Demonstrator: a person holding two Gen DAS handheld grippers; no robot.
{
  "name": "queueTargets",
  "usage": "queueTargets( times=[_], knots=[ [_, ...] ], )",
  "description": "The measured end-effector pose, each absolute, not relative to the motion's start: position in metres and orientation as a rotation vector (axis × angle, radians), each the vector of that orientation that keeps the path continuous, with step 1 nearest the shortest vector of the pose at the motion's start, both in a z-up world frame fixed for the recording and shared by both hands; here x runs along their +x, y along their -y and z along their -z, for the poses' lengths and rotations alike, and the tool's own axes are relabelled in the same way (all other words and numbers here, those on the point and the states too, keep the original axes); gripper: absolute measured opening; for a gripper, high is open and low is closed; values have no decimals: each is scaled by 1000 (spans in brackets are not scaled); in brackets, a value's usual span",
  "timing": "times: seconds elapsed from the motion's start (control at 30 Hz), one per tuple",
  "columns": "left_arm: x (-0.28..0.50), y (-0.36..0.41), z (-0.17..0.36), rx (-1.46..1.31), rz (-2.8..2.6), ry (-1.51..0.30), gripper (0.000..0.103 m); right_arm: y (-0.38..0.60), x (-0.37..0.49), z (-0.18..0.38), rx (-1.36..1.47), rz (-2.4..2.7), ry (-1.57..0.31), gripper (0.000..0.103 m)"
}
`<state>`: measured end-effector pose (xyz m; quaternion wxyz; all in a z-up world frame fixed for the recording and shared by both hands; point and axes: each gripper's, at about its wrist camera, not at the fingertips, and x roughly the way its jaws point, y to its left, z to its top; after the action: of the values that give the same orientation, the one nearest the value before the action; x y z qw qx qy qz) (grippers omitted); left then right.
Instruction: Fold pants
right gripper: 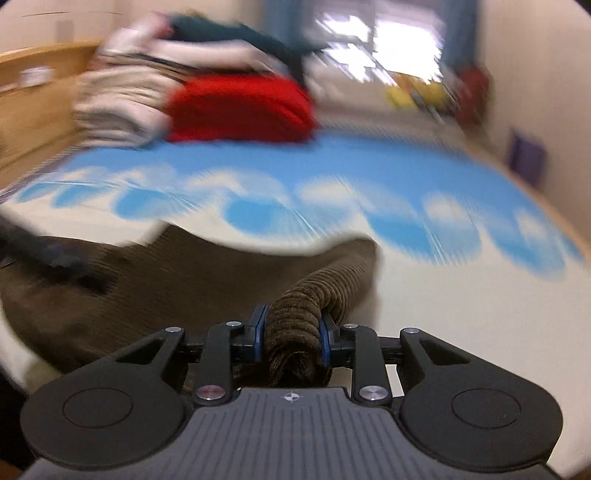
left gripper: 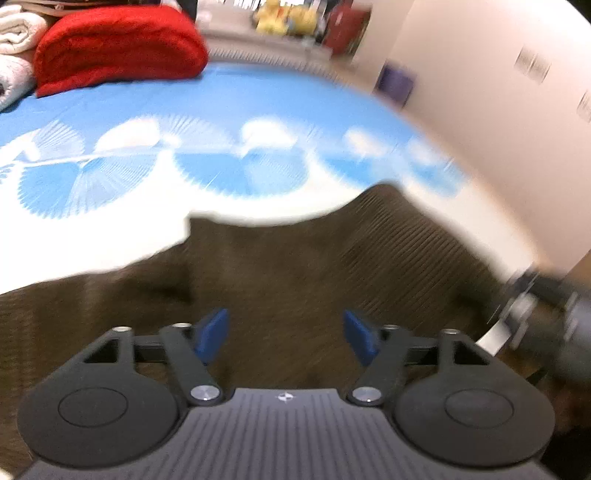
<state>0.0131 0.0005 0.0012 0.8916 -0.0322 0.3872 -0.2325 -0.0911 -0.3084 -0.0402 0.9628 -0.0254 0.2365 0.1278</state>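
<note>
Brown corduroy pants (left gripper: 288, 266) lie spread on a blue and white patterned bed cover (left gripper: 221, 122). In the left wrist view my left gripper (left gripper: 286, 334) hovers above the fabric with its blue pads (left gripper: 212, 332) wide apart and nothing between them. The right gripper's dark body (left gripper: 546, 314) shows at that view's right edge. In the right wrist view my right gripper (right gripper: 291, 332) is shut on a bunched roll of the pants (right gripper: 295, 317), and the cloth trails away to the left across the bed cover (right gripper: 424, 295).
A folded red blanket (left gripper: 118, 48) and white towels (left gripper: 14, 33) are stacked at the far side of the bed. A pile of folded clothes (right gripper: 155, 74) sits behind the red blanket (right gripper: 240, 107). A wooden headboard (right gripper: 33, 92) runs along the left, a pale wall (left gripper: 498, 110) along the right.
</note>
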Motion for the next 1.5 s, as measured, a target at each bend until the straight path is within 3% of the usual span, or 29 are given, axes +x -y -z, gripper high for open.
queueTargets(
  times=[0.2, 0.57, 0.67, 0.8, 0.87, 1.13, 1.27, 1.5],
  knots=[
    [25, 2, -11, -237, 599, -793, 85, 249, -117, 35, -261, -523, -347, 28],
    [49, 21, 12, -175, 549, -891, 83, 202, -110, 43, -380, -698, -338, 28],
    [57, 33, 22, -130, 529, -921, 69, 196, -111, 49, -399, -717, -343, 28],
    [64, 44, 35, -49, 494, -941, 32, 199, -109, 49, -397, -723, -349, 28],
    [64, 50, 39, -10, 504, -940, 23, 200, -105, 45, -383, -713, -368, 30],
    [45, 22, 26, 46, 489, -876, 19, 211, -85, 15, -148, -756, -526, 42],
    [30, -27, 16, 26, 448, -851, 19, 229, -67, -10, 67, -820, -600, 49],
    [3, -137, 5, -96, 309, -825, 19, 228, -28, -40, 176, -768, -646, 54]
  ],
)
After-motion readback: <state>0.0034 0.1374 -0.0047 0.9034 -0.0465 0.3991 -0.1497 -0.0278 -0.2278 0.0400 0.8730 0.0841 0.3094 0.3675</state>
